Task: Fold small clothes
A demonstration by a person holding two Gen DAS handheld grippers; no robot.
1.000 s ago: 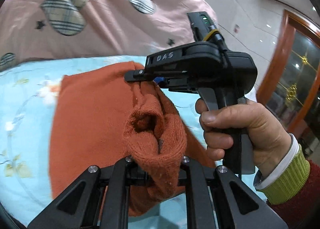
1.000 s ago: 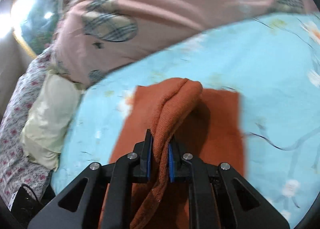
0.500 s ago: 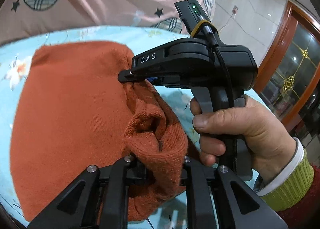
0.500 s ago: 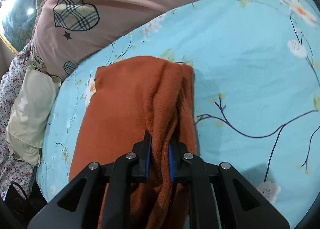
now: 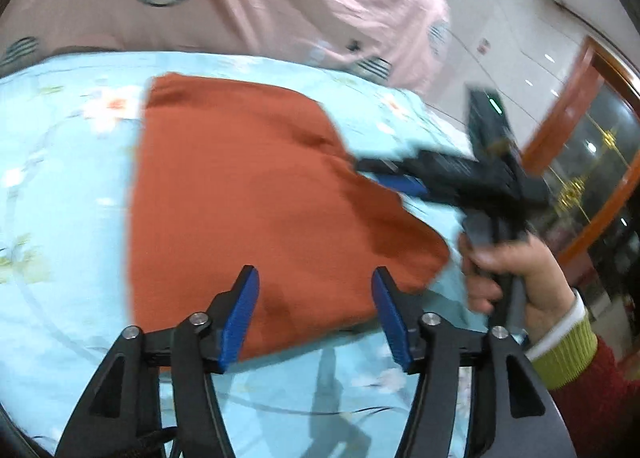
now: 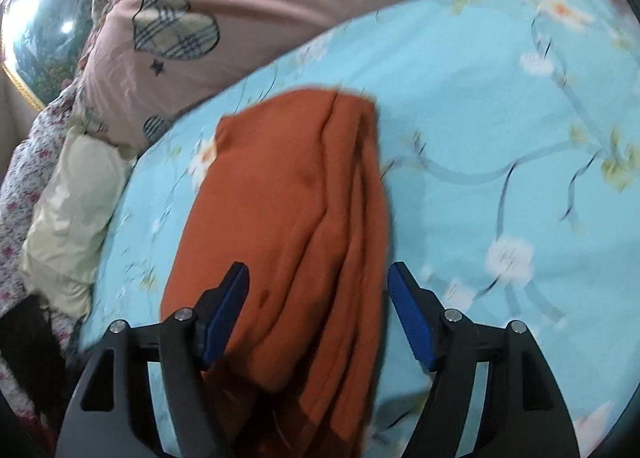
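Left wrist view: the folded rust-orange knitted garment [image 5: 256,202] lies flat on the light-blue floral bedsheet [image 5: 60,218]. The left gripper [image 5: 314,278] is opening, blue pads clear of the cloth. The right gripper [image 6: 318,272] is opening too, pads astride the garment's folded edge without pressing it.

Your black two-finger left gripper [image 5: 316,312] carries blue pads and silver screws on its linkage. Your matching right gripper [image 6: 318,308] shows a green light from the left view. Your hand [image 5: 516,278] wears a dark red knit sleeve [image 5: 596,398], yellow-green ribbed cuff, white lining.
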